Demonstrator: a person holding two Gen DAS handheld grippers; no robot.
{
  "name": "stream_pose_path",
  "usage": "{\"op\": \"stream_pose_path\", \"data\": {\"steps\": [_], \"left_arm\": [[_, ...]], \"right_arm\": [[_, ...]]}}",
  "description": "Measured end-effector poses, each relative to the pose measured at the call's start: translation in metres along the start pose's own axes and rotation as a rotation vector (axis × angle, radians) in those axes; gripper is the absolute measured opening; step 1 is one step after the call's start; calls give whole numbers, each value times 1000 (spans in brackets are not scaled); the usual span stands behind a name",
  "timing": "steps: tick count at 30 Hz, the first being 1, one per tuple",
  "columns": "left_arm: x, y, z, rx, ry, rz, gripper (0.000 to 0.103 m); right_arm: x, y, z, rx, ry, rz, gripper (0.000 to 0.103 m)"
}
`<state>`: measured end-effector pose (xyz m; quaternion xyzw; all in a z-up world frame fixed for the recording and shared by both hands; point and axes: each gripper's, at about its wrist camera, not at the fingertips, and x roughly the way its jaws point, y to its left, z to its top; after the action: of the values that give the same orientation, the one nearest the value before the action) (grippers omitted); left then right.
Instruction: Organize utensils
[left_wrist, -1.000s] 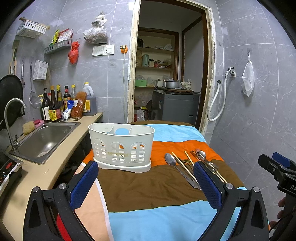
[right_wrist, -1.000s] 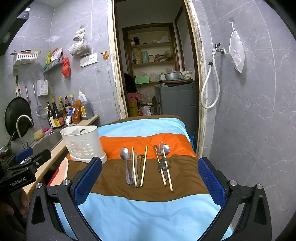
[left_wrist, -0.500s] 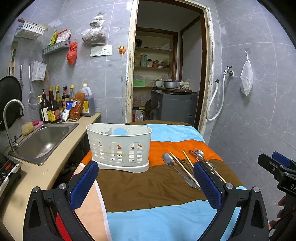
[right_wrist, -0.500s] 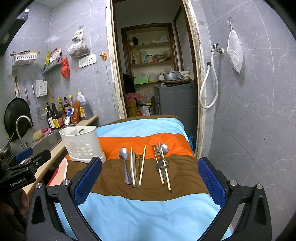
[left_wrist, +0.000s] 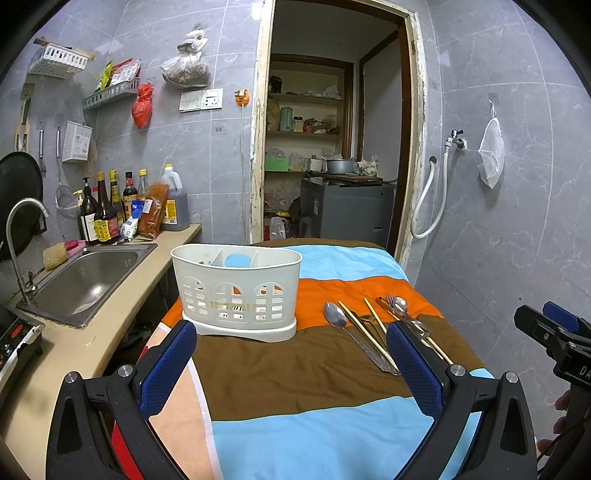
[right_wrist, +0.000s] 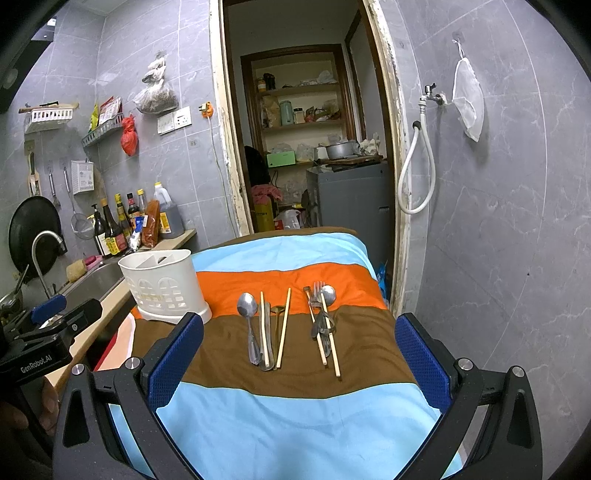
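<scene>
A white slotted utensil caddy (left_wrist: 236, 288) stands on the striped cloth, also at the left in the right wrist view (right_wrist: 164, 286). Beside it lie a spoon (right_wrist: 248, 314), wooden chopsticks (right_wrist: 283, 328) and a second pile with a fork, spoon and chopsticks (right_wrist: 324, 317); they show right of the caddy in the left wrist view (left_wrist: 373, 332). My left gripper (left_wrist: 291, 358) is open and empty, in front of the caddy. My right gripper (right_wrist: 299, 354) is open and empty, in front of the utensils.
The striped cloth covers a table (left_wrist: 314, 435) that ends near a doorway (left_wrist: 332, 147). A counter with a steel sink (left_wrist: 81, 280), tap and bottles (left_wrist: 107, 210) runs along the left. A grey tiled wall (right_wrist: 498, 221) stands close on the right.
Both grippers have drifted slightly toward the table; the caddy and utensils have shifted a little left in both views. Nothing was gripped or moved.
</scene>
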<state>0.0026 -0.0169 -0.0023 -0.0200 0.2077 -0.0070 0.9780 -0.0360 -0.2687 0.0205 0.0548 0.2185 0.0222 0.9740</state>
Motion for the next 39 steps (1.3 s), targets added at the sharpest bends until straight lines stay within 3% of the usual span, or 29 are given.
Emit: {"op": "stream_pose_path", "data": {"steps": [18, 24, 32, 39], "left_arm": [[1, -3, 0, 5, 10, -10, 103], [11, -8, 12, -8, 26, -45, 103], [35, -31, 24, -14, 43, -78, 103], [82, -46, 38, -36, 98, -6, 103]], "right_arm": [[1, -11, -1, 3, 4, -3, 102], [3, -22, -1, -12, 25, -15, 102], [15, -30, 27, -31, 9, -3, 102], [63, -55, 55, -13, 46, 59, 102]]}}
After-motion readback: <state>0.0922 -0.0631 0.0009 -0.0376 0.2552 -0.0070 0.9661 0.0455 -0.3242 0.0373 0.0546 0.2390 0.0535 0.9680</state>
